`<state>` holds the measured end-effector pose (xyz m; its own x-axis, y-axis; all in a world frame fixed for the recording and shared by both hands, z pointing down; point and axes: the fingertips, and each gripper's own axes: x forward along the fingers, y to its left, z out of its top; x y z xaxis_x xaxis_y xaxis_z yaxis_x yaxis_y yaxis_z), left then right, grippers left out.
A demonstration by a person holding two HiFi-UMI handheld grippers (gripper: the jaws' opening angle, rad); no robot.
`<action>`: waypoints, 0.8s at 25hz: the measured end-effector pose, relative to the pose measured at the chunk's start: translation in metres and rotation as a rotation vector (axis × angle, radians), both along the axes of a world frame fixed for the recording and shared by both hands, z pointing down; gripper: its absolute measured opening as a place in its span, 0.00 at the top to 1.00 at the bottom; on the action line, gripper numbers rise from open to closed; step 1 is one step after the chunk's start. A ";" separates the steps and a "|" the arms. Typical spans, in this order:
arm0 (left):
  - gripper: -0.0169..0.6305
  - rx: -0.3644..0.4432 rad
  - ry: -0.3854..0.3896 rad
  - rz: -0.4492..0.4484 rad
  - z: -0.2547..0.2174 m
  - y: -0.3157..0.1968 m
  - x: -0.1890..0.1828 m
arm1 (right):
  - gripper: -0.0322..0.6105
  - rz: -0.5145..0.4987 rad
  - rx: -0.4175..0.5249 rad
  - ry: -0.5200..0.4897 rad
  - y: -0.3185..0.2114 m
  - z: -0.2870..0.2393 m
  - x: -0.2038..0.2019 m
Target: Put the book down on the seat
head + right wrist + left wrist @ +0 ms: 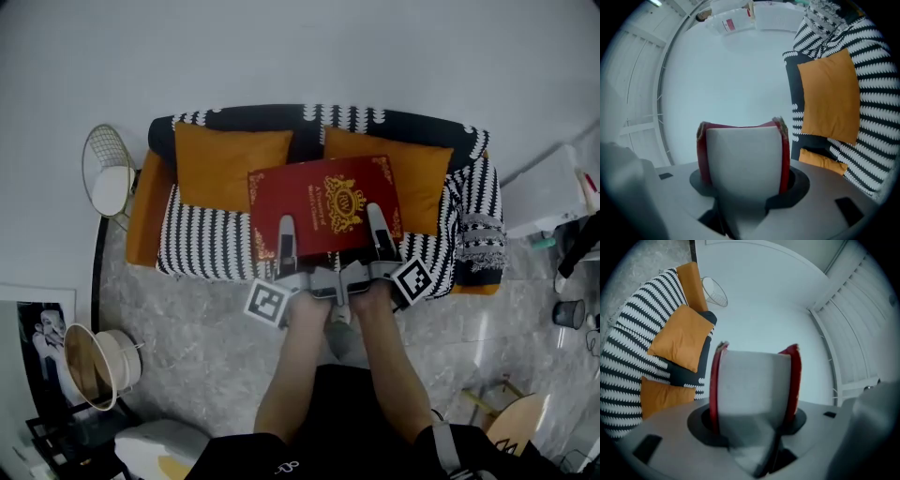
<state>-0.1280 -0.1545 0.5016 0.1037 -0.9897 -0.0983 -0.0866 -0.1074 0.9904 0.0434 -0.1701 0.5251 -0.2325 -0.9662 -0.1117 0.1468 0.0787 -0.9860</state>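
- The red book (323,202) is held out flat over the middle of the sofa. Its gold-stamped cover faces up and its long axis runs left to right, along the sofa's length.
- The left gripper (286,242) is clamped on the book's near edge, toward the left corner, with one finger lying on top of the cover. In the left gripper view the red covers rise straight out of the jaw mouth, so the grip is firm.
- The right gripper (379,231) is likewise closed on the near edge, toward the right corner, and the right gripper view shows the same.
- From both sets of jaws the book reaches away toward the far side. In the head view its far edge overlaps the two orange cushions (230,164) propped against the backrest.
- The striped seat (202,244) lies under the book and shows to its left and right. In both gripper views the book's far edge stands against the pale wall, not the cushions, so it is probably still clear of the seat.
- Neither hand is nearer; they share the load evenly.
- The coming move looks like a straight lowering. The risk is that the far edge catches the cushions before the near edge settles.
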 end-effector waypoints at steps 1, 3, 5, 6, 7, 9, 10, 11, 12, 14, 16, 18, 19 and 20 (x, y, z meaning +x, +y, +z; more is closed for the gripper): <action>0.60 0.001 0.000 -0.001 0.000 -0.001 0.003 | 0.58 -0.001 -0.001 -0.001 0.000 0.000 0.003; 0.60 0.003 -0.004 0.000 0.000 0.000 0.010 | 0.58 -0.001 -0.002 -0.003 0.000 0.001 0.009; 0.60 -0.002 -0.008 -0.003 0.000 0.000 0.006 | 0.58 -0.004 -0.002 -0.005 0.000 0.001 0.005; 0.60 -0.009 -0.011 -0.004 0.001 0.000 0.000 | 0.58 -0.006 -0.003 -0.009 -0.001 0.002 0.000; 0.60 -0.015 -0.018 -0.006 0.002 -0.001 -0.005 | 0.58 -0.009 -0.005 -0.014 -0.002 0.005 -0.006; 0.60 -0.020 -0.035 -0.007 0.005 -0.004 -0.011 | 0.58 -0.014 -0.012 -0.025 -0.004 0.011 -0.012; 0.60 -0.024 -0.033 -0.008 0.008 -0.005 -0.011 | 0.58 -0.016 -0.019 -0.025 -0.005 0.014 -0.012; 0.60 -0.032 -0.025 -0.010 0.012 -0.006 -0.011 | 0.58 -0.017 -0.027 -0.021 -0.005 0.017 -0.013; 0.60 -0.039 -0.016 -0.012 0.016 -0.005 -0.011 | 0.58 -0.018 -0.036 -0.015 -0.005 0.021 -0.013; 0.60 -0.045 -0.010 -0.010 0.021 -0.005 -0.012 | 0.58 -0.017 -0.047 -0.002 -0.004 0.025 -0.012; 0.60 -0.048 -0.015 -0.002 0.024 -0.006 -0.012 | 0.58 -0.010 -0.048 -0.004 -0.005 0.027 -0.013; 0.60 -0.056 -0.015 0.005 0.026 -0.007 -0.012 | 0.58 -0.005 -0.053 -0.009 -0.004 0.030 -0.014; 0.60 -0.061 -0.011 0.008 0.028 -0.007 -0.012 | 0.58 -0.003 -0.059 -0.008 -0.004 0.032 -0.014; 0.60 -0.068 -0.008 0.011 0.031 -0.008 -0.012 | 0.58 -0.001 -0.067 -0.006 -0.003 0.036 -0.014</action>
<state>-0.1405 -0.1623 0.5322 0.1147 -0.9929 -0.0301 -0.0937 -0.0410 0.9948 0.0291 -0.1735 0.5607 -0.2329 -0.9713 -0.0484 0.1524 0.0127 -0.9882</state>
